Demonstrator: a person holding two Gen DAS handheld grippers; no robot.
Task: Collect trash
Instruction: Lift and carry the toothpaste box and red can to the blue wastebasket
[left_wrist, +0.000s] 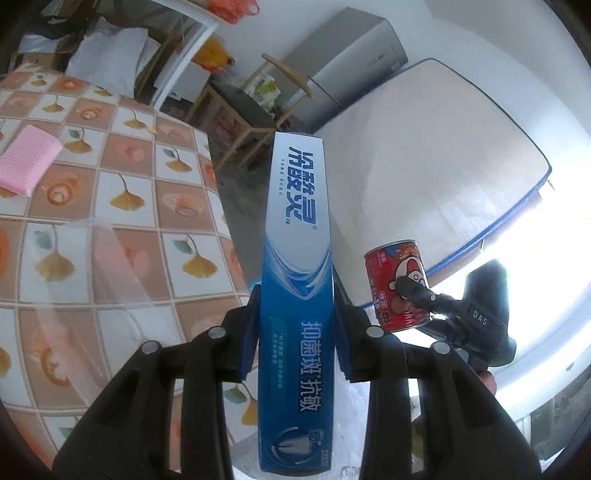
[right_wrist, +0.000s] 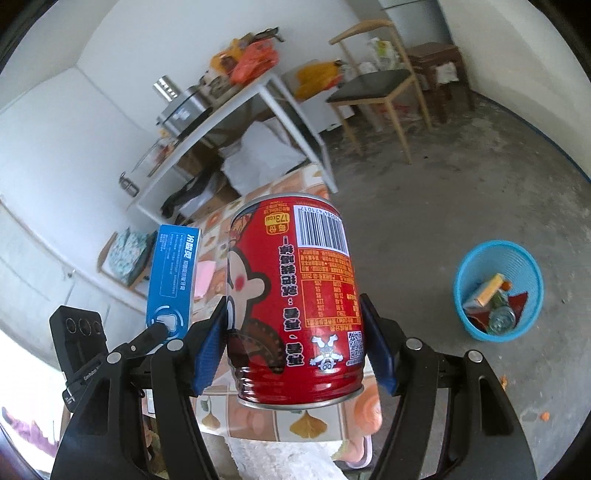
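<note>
Above the leaf-patterned tablecloth (left_wrist: 110, 206), the left gripper (left_wrist: 295, 325) clamps a blue cardboard toothpaste box (left_wrist: 295, 295); the right gripper (right_wrist: 295, 332) clasps a red metal can (right_wrist: 295, 295).

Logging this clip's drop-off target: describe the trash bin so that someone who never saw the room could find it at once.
In the right wrist view, look at the bare grey concrete floor right of the red can held in the right gripper. The bin stands there alone: a small round ribbed bright blue basket, open-topped, already holding cartons and a bottle.
</note>
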